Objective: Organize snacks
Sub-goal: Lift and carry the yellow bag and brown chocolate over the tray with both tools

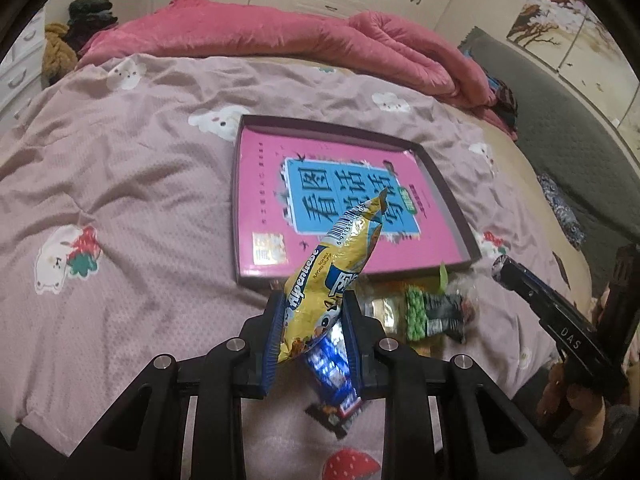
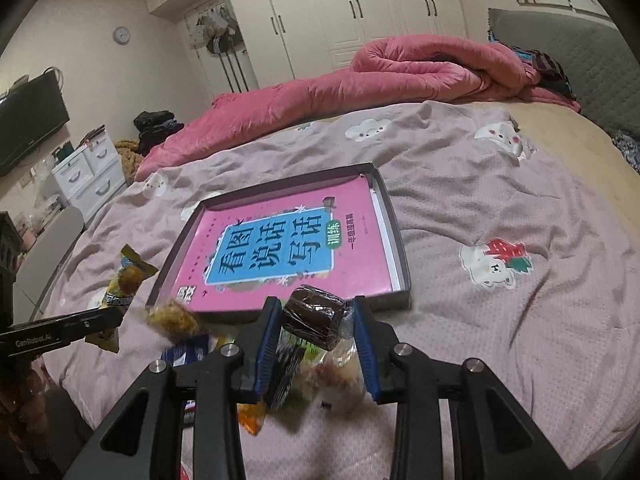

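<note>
Bed with mauve printed sheet (image 2: 500,184), pink quilt (image 2: 420,68) bunched at far side, wardrobes behind. Shallow box (image 2: 402,256) mid-bed held a pink book (image 2: 288,248); bare sheet around it. Left gripper (image 1: 312,320) clamped a yellow snack bag (image 1: 340,256). Right gripper (image 2: 316,332) pinched a wrapped brown cake (image 2: 314,316). Loose snacks (image 2: 176,320) lay by the box's near edge.

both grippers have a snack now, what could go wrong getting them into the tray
1. The left gripper pinches the yellow Alpenliebe bag only at its lower end; the floppy top could slip or snag the tray rim.
2. The right gripper holds a wrapped brown cake in slick plastic, which may slide out.
3. The tray sits on a soft bedspread, so a firm drop could tip it.
</note>
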Demonstrator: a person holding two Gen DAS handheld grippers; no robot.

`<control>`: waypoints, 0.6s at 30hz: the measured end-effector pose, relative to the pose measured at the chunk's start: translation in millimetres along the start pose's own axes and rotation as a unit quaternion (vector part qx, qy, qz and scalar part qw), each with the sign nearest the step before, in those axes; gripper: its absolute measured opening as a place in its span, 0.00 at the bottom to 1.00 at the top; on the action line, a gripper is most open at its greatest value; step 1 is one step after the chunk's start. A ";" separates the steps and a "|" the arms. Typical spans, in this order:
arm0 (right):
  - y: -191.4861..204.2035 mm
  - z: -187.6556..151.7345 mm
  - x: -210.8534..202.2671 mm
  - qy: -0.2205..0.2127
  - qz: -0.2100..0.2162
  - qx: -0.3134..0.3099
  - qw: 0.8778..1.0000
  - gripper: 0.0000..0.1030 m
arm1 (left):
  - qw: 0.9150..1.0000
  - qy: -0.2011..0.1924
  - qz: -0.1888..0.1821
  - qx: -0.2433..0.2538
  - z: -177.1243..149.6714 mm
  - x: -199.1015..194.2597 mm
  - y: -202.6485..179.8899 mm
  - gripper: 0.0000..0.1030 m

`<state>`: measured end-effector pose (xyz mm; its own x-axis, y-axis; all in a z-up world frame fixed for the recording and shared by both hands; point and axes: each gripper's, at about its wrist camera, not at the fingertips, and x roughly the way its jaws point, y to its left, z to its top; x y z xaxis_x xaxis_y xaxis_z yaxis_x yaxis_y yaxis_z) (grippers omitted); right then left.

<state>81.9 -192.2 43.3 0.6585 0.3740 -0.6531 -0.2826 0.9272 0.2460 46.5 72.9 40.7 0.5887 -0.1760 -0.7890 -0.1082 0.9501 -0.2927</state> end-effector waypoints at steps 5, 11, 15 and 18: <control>-4.2 11.0 11.6 -0.005 0.000 0.008 1.000 0.35 | 1.000 -0.004 0.004 -0.011 11.7 11.2 -1.3 0.28; -10.1 21.9 27.4 -0.001 0.003 0.024 1.000 0.35 | 1.000 -0.007 0.004 -0.021 24.7 23.6 -7.1 0.28; -10.3 25.7 37.0 0.001 -0.001 0.018 1.000 0.35 | 1.000 -0.009 0.009 -0.020 36.0 33.4 -9.5 0.28; -11.6 27.1 43.1 0.003 -0.001 0.019 1.000 0.35 | 1.000 -0.012 0.010 -0.020 45.5 39.7 -9.9 0.28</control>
<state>132.5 -186.3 31.8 0.6543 0.3725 -0.6581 -0.2541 0.9279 0.2726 107.5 68.2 36.9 0.6046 -0.1507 -0.7821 -0.1525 0.9419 -0.2993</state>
